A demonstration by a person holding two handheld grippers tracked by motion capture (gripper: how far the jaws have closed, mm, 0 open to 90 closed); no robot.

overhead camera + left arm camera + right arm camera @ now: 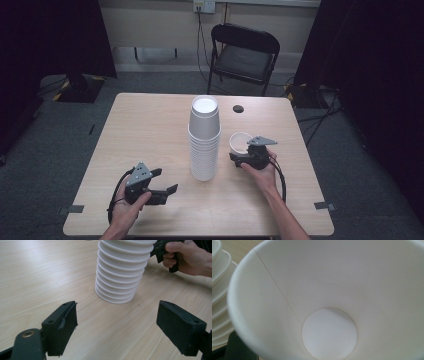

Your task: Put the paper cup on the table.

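High view: tall stack of white paper cups (204, 140) stands inverted mid-table. Right gripper (246, 152) sits at a single white paper cup (241, 142), just right of the stack. Left gripper (161, 182) idle, near the pale wood table (150, 125) front. Black folding chair (243, 52) beyond, grey floor.

Left gripper view: jaws wide apart, nothing between them.

Right gripper view: cup interior close up; grip can't be told. Likely separating cups; next, set it clear.
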